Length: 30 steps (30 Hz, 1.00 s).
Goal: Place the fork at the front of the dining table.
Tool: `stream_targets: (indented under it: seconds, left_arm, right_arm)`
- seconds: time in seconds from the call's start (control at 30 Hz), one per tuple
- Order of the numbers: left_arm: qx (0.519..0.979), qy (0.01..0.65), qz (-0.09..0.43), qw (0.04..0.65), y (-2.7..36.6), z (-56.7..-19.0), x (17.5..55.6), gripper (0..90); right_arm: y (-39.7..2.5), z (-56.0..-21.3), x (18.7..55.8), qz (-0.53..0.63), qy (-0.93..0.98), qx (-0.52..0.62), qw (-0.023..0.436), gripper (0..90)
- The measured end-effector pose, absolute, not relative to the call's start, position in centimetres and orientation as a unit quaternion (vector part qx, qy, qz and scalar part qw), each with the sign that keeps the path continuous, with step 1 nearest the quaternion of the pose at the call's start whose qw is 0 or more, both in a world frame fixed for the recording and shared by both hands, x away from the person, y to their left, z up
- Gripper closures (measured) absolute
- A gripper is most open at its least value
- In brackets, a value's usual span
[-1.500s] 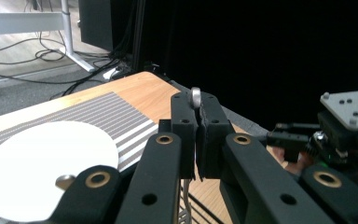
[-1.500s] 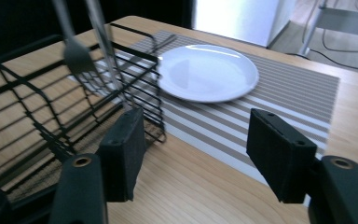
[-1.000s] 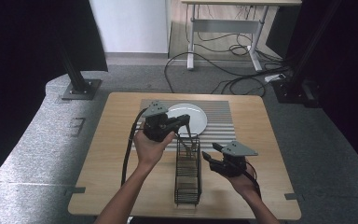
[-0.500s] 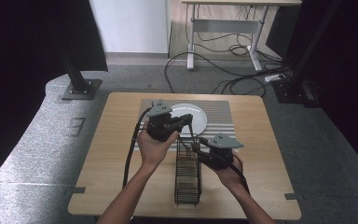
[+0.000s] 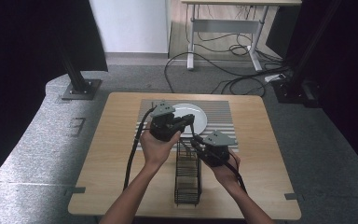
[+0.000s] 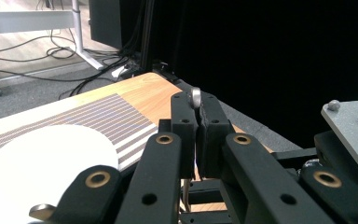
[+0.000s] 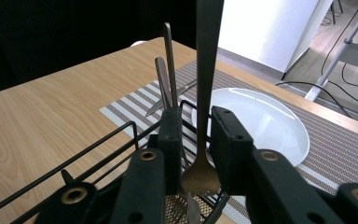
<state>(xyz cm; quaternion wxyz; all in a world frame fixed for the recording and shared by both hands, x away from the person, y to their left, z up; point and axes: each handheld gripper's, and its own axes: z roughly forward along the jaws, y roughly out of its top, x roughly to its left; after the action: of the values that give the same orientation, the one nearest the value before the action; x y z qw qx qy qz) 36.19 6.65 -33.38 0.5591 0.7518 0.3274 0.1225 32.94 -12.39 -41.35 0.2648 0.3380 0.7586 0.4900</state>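
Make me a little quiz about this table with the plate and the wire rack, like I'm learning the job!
1. True or false: the white plate lies on the striped placemat.
2. What is the left tool shut on? A) the end of a metal utensil B) a cup C) a sponge
3. Fill in the missing word: nearer the person than the plate stands a black wire ___.

Key: 1 true; 2 A; 3 rack.
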Motion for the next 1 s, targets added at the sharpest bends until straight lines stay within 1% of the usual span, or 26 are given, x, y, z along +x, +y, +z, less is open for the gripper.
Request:
stream_targets:
  seconds: [0.13,0.2,0.7,0.73,0.77,0.8,0.83,0.93,1.0]
  left_arm:
    - [0.753,0.328,0.125,0.557,6.4,-33.5,36.1,87.4]
    - [0.753,0.328,0.127,0.556,6.3,-33.5,36.1,87.4]
    - [0.747,0.329,0.126,0.564,6.7,-33.8,36.1,86.1]
    - [0.748,0.328,0.121,0.565,6.7,-33.7,36.1,83.1]
    - [0.747,0.326,0.119,0.567,6.7,-33.7,36.1,74.0]
    - [0.746,0.324,0.118,0.57,6.8,-33.6,36.1,74.0]
    - [0.744,0.324,0.12,0.573,7.0,-33.6,36.0,70.9]
    - [0.739,0.323,0.116,0.58,7.5,-33.4,36.0,58.4]
    - [0.736,0.319,0.122,0.584,7.8,-33.2,35.8,52.7]
  right_arm:
    - [-12.2,-41.3,33.0,0.486,0.759,0.339,0.27,79.1]
    - [-12.2,-41.3,33.0,0.483,0.759,0.338,0.275,83.2]
    - [-12.6,-41.4,33.1,0.486,0.761,0.332,0.273,84.5]
    - [-12.7,-41.4,33.1,0.485,0.762,0.331,0.273,84.6]
    - [-12.7,-41.4,33.1,0.486,0.762,0.331,0.271,84.6]
    - [-12.8,-41.4,33.1,0.488,0.762,0.33,0.269,84.6]
    - [-12.9,-41.4,33.2,0.491,0.761,0.33,0.265,84.7]
    - [-13.2,-41.2,33.2,0.506,0.758,0.324,0.255,84.7]
    - [-13.3,-41.1,33.2,0.515,0.754,0.321,0.251,84.7]
